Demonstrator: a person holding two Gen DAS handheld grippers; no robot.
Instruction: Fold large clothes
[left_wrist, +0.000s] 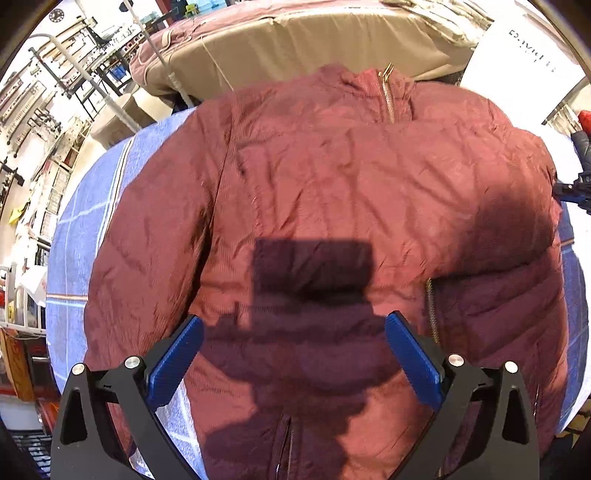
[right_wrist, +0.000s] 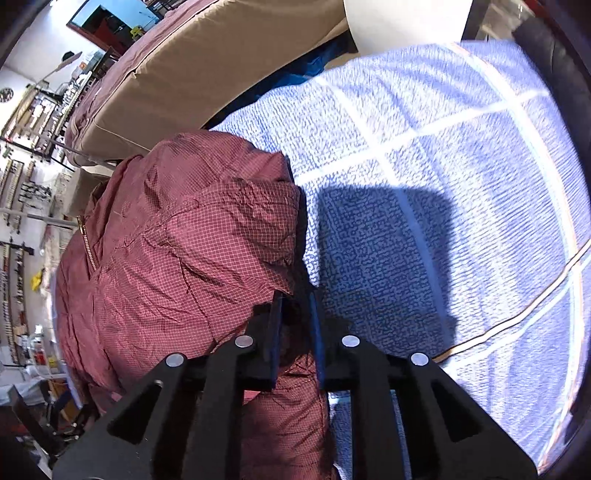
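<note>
A maroon padded jacket (left_wrist: 332, 192) with a gold zipper (left_wrist: 388, 96) lies spread on a blue checked cloth (left_wrist: 85, 229). My left gripper (left_wrist: 295, 332) hovers open above the jacket's lower middle, holding nothing. In the right wrist view the jacket (right_wrist: 177, 251) lies at the left on the blue cloth (right_wrist: 443, 166). My right gripper (right_wrist: 295, 299) is shut on the jacket's right edge, fabric pinched between its blue pads. The right gripper also shows at the far right of the left wrist view (left_wrist: 580, 184).
A beige mattress (left_wrist: 303, 48) with a maroon cover lies behind the table. A white sign (left_wrist: 524, 62) stands at the back right. Shelves and racks (left_wrist: 55, 92) fill the left background. The blue cloth extends right of the jacket.
</note>
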